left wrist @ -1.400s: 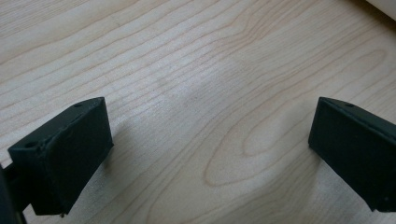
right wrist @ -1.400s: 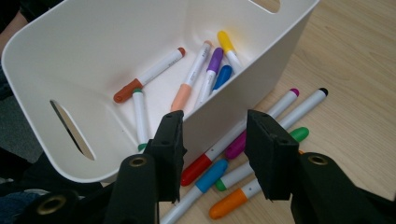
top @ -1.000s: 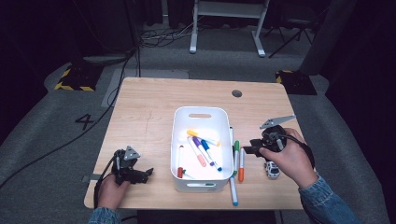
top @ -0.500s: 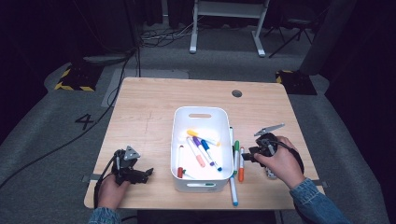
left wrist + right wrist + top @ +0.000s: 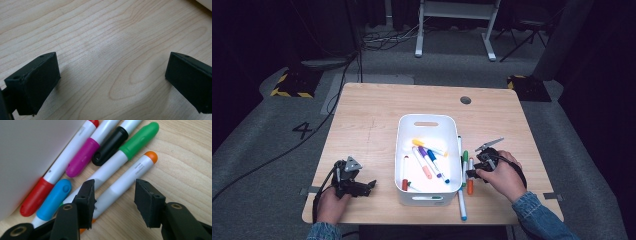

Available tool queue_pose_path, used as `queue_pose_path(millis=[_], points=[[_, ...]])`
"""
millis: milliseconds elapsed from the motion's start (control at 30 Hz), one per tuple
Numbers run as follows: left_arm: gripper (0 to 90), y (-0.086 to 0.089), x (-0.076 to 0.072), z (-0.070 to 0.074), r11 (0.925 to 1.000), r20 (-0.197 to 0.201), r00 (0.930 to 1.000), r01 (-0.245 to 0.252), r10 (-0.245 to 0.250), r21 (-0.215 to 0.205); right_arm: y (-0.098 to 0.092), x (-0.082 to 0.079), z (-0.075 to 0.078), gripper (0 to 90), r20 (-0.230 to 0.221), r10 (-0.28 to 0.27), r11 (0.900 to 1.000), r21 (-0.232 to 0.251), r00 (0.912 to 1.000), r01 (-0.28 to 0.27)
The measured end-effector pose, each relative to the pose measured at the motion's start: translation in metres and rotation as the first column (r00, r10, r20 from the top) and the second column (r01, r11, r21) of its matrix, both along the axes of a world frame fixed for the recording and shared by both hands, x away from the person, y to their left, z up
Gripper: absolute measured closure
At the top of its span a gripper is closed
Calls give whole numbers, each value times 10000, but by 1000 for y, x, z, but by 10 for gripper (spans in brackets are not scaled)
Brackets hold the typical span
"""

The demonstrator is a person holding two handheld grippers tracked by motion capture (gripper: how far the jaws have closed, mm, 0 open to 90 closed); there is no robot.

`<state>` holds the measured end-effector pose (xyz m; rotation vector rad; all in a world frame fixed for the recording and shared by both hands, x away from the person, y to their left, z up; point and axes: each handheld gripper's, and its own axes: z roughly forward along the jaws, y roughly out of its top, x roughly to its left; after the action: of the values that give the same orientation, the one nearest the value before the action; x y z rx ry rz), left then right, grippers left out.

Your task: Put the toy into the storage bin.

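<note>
The right hand-held gripper [image 5: 113, 202] stands partly open astride the orange-capped marker [image 5: 130, 178], jaws having just been opening, pads not pressing it. That marker lies on the bench [image 5: 372, 125], just beside the white bin [image 5: 404, 132]. The left hand-held gripper [image 5: 110, 82] rests wide open, empty.

White bin [image 5: 428, 125] — pale wood-grain table [image 5: 372, 120] — orange-capped marker [image 5: 130, 176]
</note>
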<state>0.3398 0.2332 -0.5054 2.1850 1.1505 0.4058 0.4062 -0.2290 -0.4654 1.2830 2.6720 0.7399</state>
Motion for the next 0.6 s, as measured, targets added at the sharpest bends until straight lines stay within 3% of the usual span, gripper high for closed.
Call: queue_pose_path(millis=[100,367,600], points=[[0,0,0,0,10000,-5,10000,2,-2,0,-3,1,-2,552,-87,-23,9999,-154,10000,22],[0,0,0,0,10000,-23,10000,17,-17,8,-15,-2,1,680,-261,-938,9943,-540,9953,923],[0,0,0,0,10000,-1,10000,2,-2,-1,-22,0,-1,764,-392,-1337,9874,-911,9902,1297]])
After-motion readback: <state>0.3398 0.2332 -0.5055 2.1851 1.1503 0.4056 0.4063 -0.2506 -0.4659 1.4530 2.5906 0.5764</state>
